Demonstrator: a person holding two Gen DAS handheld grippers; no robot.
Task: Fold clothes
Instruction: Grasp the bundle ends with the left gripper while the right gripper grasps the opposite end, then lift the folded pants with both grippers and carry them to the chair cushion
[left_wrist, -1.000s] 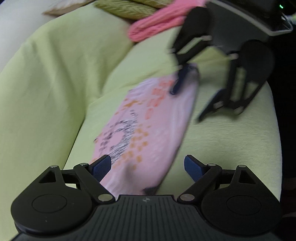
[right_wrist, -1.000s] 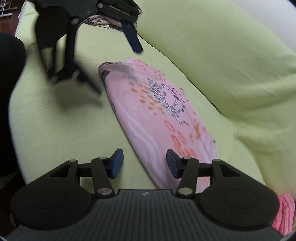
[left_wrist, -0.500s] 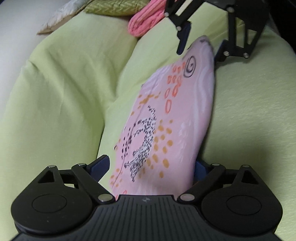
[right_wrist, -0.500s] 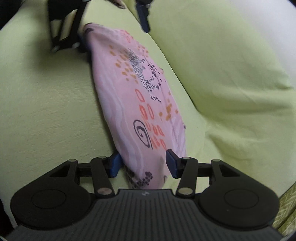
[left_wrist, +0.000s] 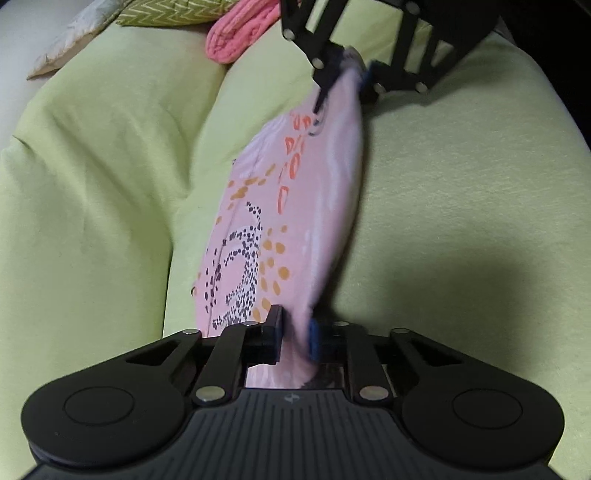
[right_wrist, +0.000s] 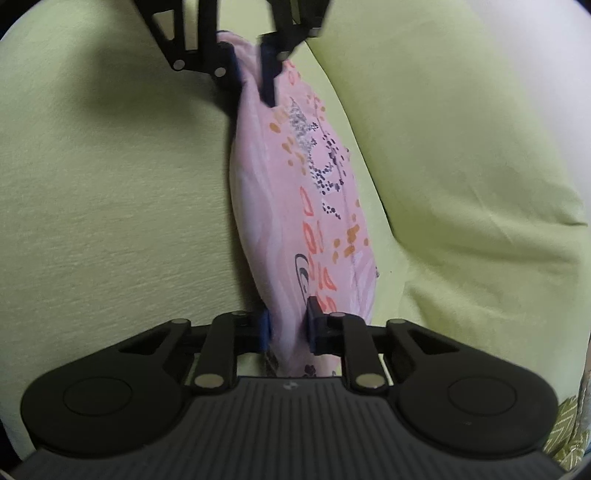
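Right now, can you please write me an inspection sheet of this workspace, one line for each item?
Surface: light green sofa cushion, soft, creased.
Job's things: pink patterned garment, folded narrow, stretched between both grippers.
Clutter: coral-pink knit item and green zigzag pillow at the far end of the sofa.
Grippers: left gripper shut on one end; right gripper shut on the other.
Cables: nothing seen.
Surroundings: green backrest cushion; dark area beyond the sofa edge.

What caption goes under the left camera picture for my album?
Two grippers, left and right, pinch opposite ends of a pink patterned cloth over a green sofa.
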